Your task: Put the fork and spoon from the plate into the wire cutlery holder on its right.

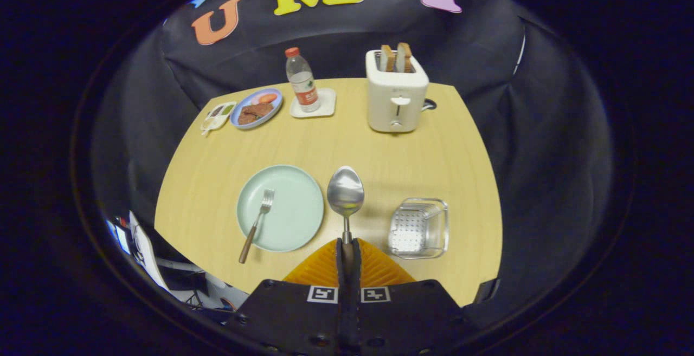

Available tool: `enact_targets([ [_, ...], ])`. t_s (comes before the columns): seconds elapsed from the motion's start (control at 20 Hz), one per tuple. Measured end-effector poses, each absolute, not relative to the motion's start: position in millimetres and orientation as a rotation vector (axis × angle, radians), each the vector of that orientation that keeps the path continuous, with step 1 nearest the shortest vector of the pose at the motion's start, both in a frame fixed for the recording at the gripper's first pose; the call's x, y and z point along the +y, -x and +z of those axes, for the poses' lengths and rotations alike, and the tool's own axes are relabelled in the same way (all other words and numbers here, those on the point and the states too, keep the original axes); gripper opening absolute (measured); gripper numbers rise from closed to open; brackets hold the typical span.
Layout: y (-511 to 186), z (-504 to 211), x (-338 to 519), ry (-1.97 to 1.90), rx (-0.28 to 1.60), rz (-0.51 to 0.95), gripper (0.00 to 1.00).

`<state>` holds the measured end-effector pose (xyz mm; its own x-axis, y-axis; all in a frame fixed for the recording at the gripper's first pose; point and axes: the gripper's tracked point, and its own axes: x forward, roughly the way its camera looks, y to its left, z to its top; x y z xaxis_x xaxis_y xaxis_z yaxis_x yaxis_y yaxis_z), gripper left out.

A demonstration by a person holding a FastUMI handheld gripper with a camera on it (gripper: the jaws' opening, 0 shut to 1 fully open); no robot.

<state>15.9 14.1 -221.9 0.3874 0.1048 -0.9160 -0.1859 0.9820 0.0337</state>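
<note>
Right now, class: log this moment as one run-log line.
claw: shut on spoon, lifted | fork: on plate | wire holder: right of plate, nothing seen inside

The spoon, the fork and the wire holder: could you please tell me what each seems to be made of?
The shiny silver spoon, held in the shut tongs: polished metal, mirror-bright. The fork on the pale green plate: metal tines, brown, probably wooden, handle. The holder: glinting perforated metal.

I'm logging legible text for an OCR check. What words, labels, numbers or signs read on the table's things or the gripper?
Bottle label: print too small and blurred to read.
Gripper, shut on the spoon: two square coded markers, patterns only, no words.
Toaster, plate, fork, holder: no text visible.
</note>
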Motion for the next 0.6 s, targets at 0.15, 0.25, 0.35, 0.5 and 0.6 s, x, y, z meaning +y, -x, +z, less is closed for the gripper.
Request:
enact_targets([
  [0.15,-16,-227,-32,0.071,1.223,0.126,0.01],
  [0.25,-9,-234,-47,0.028,1.286,0.107,0.01],
  [0.35,-2,-246,-54,0.005,1.347,0.116,0.01],
  [0.5,-2,-265,-60,-0.045,1.425,0.11,0.01],
  [0.6,-4,-273,-63,-0.073,1.456,0.101,0.02],
])
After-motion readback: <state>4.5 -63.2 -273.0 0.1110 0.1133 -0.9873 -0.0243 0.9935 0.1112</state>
